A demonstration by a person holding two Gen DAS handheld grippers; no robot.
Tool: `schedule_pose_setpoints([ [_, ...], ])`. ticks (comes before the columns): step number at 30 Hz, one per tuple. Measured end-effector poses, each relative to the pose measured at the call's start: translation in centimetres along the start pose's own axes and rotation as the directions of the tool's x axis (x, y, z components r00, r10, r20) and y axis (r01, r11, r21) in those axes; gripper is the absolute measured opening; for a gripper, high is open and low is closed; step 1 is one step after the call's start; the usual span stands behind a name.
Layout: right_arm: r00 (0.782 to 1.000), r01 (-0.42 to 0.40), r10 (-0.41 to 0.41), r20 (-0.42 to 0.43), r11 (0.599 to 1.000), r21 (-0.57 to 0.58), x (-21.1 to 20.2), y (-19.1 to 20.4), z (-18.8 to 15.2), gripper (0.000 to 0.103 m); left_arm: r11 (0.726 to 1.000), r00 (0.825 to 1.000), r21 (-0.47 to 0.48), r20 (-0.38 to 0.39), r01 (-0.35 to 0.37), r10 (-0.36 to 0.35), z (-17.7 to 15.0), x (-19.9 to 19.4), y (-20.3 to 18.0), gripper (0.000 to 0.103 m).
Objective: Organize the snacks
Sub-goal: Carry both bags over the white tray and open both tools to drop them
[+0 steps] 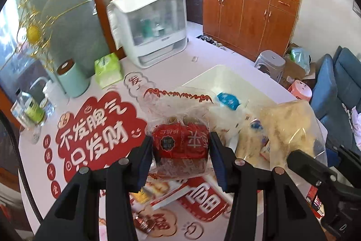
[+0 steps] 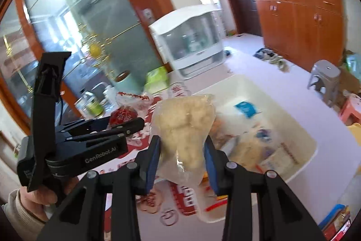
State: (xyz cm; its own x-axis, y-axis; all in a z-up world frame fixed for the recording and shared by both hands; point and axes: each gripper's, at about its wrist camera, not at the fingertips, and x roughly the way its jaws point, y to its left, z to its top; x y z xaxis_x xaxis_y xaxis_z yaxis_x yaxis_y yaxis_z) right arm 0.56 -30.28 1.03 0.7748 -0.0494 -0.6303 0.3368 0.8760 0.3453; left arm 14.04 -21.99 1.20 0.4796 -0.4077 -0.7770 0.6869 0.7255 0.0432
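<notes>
While both hang above the white bin, left hand-held gripper pinching red snack bag, right hand-held gripper pinching pale snack bag

On the tabletop a bin sits to the right with snack packets lying in it, and a storage box stands behind it at the far edge. Left of that box lie a tissue pack, a canister and a jar. Above the tabletop, a wrapped snack bag sits between the left gripper fingers, left of a pouch between the right gripper fingers.
</notes>
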Motion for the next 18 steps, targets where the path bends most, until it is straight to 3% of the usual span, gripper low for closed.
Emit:
schedule_pose_setpoints([
  [9, 0.996, 0.090, -0.089, -0.018, 0.995, 0.053, 1.2, -5.4, 0.5, 0.038, 0.998, 0.999, 0.052, 0.010, -0.045, 0.045, 2.8, 3.1, -4.3, 0.046],
  [18, 0.990, 0.124, -0.118, -0.079, 0.990, 0.068, 3.9, -8.2, 0.3, 0.038, 0.994, 0.993, 0.063, -0.066, -0.094, 0.098, 3.0, 8.0, -5.8, 0.046],
])
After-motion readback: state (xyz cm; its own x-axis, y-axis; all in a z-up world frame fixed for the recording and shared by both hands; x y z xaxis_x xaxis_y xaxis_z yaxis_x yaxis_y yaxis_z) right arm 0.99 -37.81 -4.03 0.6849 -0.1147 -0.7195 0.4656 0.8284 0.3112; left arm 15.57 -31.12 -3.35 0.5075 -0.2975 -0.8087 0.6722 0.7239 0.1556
